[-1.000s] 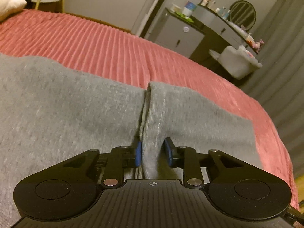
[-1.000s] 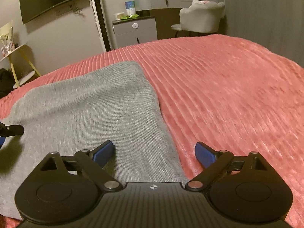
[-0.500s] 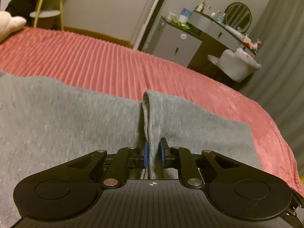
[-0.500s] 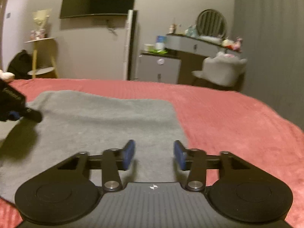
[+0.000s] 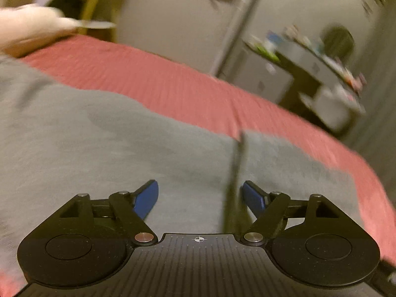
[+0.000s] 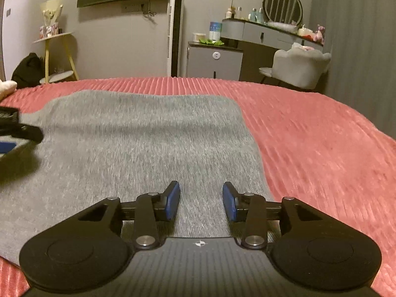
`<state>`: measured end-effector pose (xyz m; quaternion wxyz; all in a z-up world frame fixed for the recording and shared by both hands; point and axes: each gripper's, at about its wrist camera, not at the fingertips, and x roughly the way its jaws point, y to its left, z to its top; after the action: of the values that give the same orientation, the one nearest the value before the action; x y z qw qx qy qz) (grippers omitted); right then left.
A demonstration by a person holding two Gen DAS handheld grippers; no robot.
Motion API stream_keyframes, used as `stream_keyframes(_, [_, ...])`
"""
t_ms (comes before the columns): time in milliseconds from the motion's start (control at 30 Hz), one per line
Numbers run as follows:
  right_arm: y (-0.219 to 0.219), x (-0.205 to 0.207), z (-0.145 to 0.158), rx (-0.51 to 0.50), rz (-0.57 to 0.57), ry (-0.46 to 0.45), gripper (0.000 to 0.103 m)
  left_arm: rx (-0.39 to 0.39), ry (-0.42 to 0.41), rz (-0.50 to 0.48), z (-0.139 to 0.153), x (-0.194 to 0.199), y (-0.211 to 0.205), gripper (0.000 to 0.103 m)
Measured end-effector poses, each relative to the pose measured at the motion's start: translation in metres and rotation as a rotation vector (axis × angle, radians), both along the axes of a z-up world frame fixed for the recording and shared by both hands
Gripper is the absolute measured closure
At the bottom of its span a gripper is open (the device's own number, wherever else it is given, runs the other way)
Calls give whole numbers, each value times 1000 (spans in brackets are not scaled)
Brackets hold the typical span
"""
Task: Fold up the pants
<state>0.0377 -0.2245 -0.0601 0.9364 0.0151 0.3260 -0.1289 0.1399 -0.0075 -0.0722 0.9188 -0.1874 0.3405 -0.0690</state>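
Left wrist view is heavily motion-blurred, so I can't read fabric detail or anything on the furniture at upper right. I see the left tool low in the frame with its blue pads spread wide; its jaws have just been opening and nothing is gripped. The gray pants fill the middle and left of the frame, lying flat on the red bedspread. A dark fold line in the pants runs up from just inside the right-hand pad; whether that pad touches it I can't tell through the blur. A pale pillow-like shape at upper left is cut off by the edge.

Right wrist view is sharper. My right tool sits bottom centre, pads partly apart, jaws having just closed in and then eased out slightly. Pants cloth shows in the gap between the pads, but the pads do not press on it, so nothing is held. The pants spread from the tool up to mid-frame, their right edge running just right of the right-hand pad, with bedspread beyond. The near hem is hidden under the tool body. At left edge the left tool pokes in, mostly cut off, over the cloth.
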Motion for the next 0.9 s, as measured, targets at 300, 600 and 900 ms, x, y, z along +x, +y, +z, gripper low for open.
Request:
stream_keyframes(300, [-10, -2, 6, 96, 42, -6, 29, -141, -11, 442, 6, -70, 175, 13])
stream_keyframes(600, [-6, 1, 6, 113, 61, 4, 18, -411, 60, 481, -32, -61, 246, 15])
stream_keyframes(900, [-5, 1, 6, 110, 55, 1, 17, -479, 97, 493, -27, -21, 264, 76])
